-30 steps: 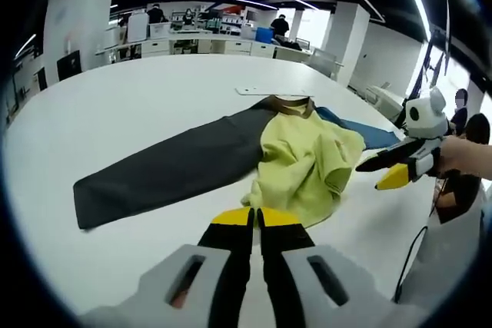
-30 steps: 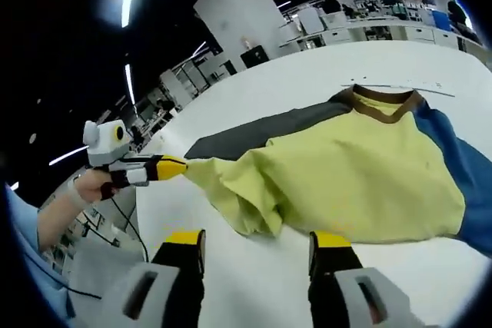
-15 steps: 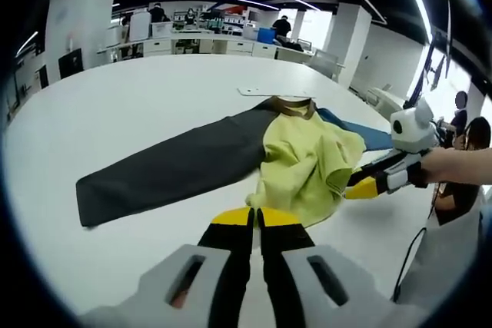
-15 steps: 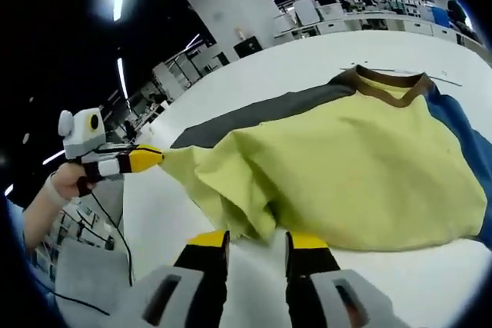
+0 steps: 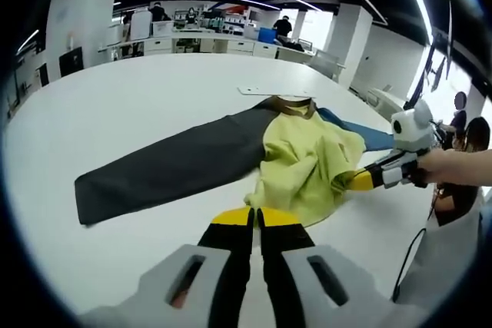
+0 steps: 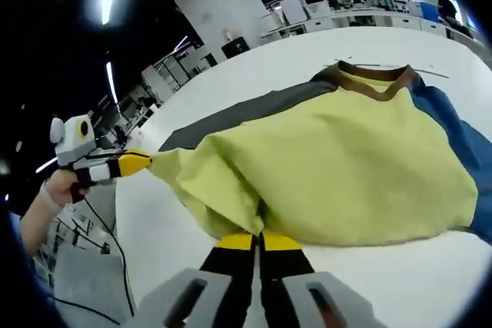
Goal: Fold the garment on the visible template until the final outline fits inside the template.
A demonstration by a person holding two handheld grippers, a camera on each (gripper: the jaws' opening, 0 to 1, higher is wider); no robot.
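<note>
A long-sleeved garment lies on the white table (image 5: 115,105). It has a yellow body (image 5: 304,155), a dark grey sleeve (image 5: 169,170), a blue sleeve (image 5: 369,134) and a brown collar (image 5: 292,105). My left gripper (image 5: 256,215) is shut on the yellow hem, which is bunched toward it. My right gripper (image 5: 360,180) comes in from the right, shut on the hem's other end. In the right gripper view its own jaws (image 6: 258,240) pinch the yellow body (image 6: 338,167). There the left gripper (image 6: 137,163) holds a pulled-out corner. A thin pale template edge (image 5: 261,91) lies beyond the collar.
A hand (image 5: 461,168) holds the right gripper near the table's right edge, and a black cable (image 5: 407,266) hangs below. Desks, shelves and people (image 5: 280,27) stand far behind the table. Bare tabletop stretches left of the grey sleeve.
The right gripper has moved in to the yellow hem and its jaws have gone from open to shut on it. The left gripper has kept its hold and place.
</note>
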